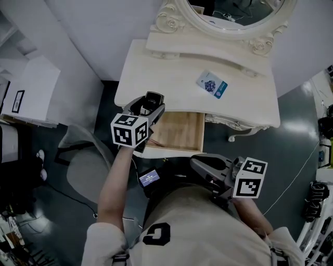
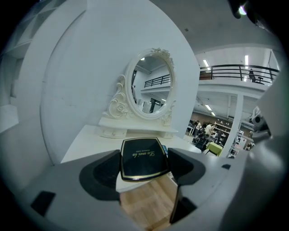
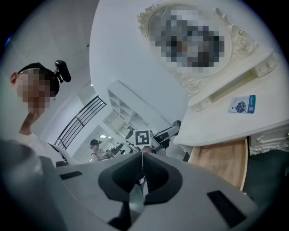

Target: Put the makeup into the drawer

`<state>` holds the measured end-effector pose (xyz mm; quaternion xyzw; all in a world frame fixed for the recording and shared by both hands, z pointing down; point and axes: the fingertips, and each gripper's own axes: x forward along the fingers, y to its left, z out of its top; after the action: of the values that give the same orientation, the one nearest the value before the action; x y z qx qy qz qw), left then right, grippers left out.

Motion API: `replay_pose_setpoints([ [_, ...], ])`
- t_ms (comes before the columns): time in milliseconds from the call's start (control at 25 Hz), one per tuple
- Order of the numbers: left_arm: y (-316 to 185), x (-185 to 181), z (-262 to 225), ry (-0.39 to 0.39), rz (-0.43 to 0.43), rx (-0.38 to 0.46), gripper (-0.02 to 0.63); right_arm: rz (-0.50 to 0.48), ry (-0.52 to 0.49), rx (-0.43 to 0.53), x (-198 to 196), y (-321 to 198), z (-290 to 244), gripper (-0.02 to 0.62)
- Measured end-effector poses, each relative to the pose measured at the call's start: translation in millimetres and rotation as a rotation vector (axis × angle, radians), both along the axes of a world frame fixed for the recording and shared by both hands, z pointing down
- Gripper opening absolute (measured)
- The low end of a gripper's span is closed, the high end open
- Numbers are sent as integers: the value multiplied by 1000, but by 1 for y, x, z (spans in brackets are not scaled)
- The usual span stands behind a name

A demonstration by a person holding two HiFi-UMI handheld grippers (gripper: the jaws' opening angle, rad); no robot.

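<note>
A black makeup compact point(image 2: 143, 158) with gold trim and gold lettering sits flat between the jaws of my left gripper point(image 2: 144, 166), which is shut on it. In the head view this gripper point(image 1: 151, 102) holds the compact point(image 1: 153, 97) above the left front edge of the white vanity table point(image 1: 156, 67), just over the left side of the open wooden drawer point(image 1: 179, 132). The drawer point(image 2: 149, 203) shows below the compact. My right gripper point(image 1: 194, 162) hangs shut and empty in front of the drawer, near my torso; its jaws point(image 3: 142, 155) touch.
A blue and white packet point(image 1: 212, 84) lies on the tabletop right of centre, also visible as the packet point(image 3: 242, 104) in the right gripper view. An oval mirror point(image 1: 229, 13) in an ornate frame stands at the back. A grey chair point(image 1: 86, 171) is at the left on the dark floor.
</note>
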<state>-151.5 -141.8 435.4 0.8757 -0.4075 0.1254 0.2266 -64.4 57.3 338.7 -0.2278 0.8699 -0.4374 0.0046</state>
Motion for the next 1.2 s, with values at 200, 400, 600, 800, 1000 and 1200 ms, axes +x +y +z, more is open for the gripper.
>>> replay_pose_setpoints([
  [200, 16, 5, -4, 33, -28, -18, 371, -5, -24, 12, 10, 0, -4, 28],
  [400, 27, 20, -7, 27, -69, -31, 371, -3, -84, 9, 38, -7, -6, 28],
  [600, 40, 42, -6, 16, -113, -51, 371, -28, -137, 9, 70, -9, -9, 28],
  [800, 50, 62, 12, -24, -155, -88, 371, -44, -179, -13, 103, -8, -5, 28],
  [1000, 55, 72, 39, -69, -195, -128, 371, -93, -190, -27, 118, -3, 1, 28],
  [1200, 56, 66, 84, -149, -188, -204, 371, -123, -178, -45, 111, 2, 7, 28],
])
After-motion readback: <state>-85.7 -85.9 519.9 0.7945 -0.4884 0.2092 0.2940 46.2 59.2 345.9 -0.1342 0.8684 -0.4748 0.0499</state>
